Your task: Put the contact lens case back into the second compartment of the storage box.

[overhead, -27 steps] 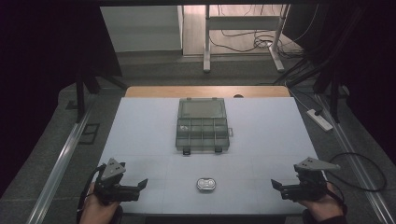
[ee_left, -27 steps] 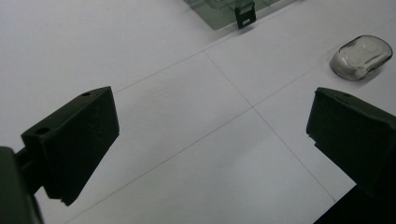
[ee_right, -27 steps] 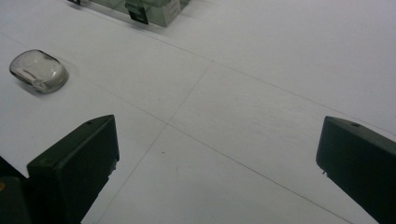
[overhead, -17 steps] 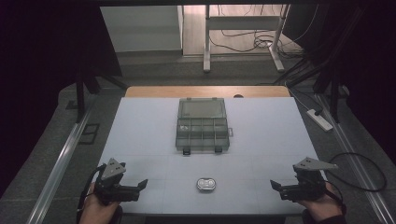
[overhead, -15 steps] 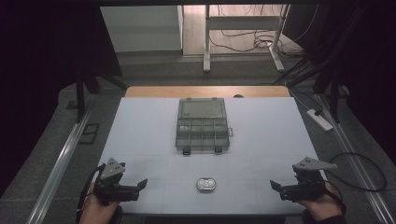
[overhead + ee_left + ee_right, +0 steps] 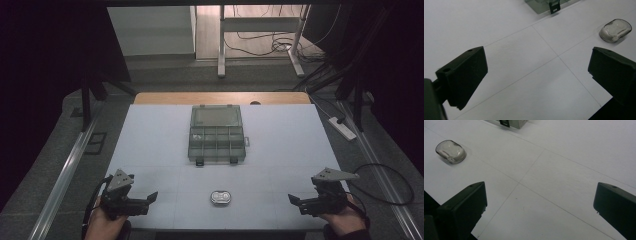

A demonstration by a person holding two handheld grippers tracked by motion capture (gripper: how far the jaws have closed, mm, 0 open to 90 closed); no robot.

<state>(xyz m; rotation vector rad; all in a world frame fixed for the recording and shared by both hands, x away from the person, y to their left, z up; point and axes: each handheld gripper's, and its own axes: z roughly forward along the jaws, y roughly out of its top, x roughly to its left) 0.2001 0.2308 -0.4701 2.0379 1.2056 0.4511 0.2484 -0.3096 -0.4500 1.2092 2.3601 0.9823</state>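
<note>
A grey see-through compartment box (image 6: 216,134) lies shut at the middle of the white table (image 6: 150,145), its latches toward me. A small clear oval case (image 6: 220,197) rests nearer the front edge, between my hands; the same case (image 6: 615,30) appears at the upper right of the left gripper view and as the case (image 6: 450,151) at the upper left of the right gripper view. My left gripper (image 6: 150,199) stands open at the front left, empty. My right gripper (image 6: 295,201) stands open at the front right, also empty. Both point inward toward the oval case.
A corner of the box with a black latch (image 6: 554,7) shows at the top of the left gripper view. A white power strip (image 6: 342,128) lies off the table's right side. Cables and a desk frame (image 6: 260,40) stand on the floor beyond the table.
</note>
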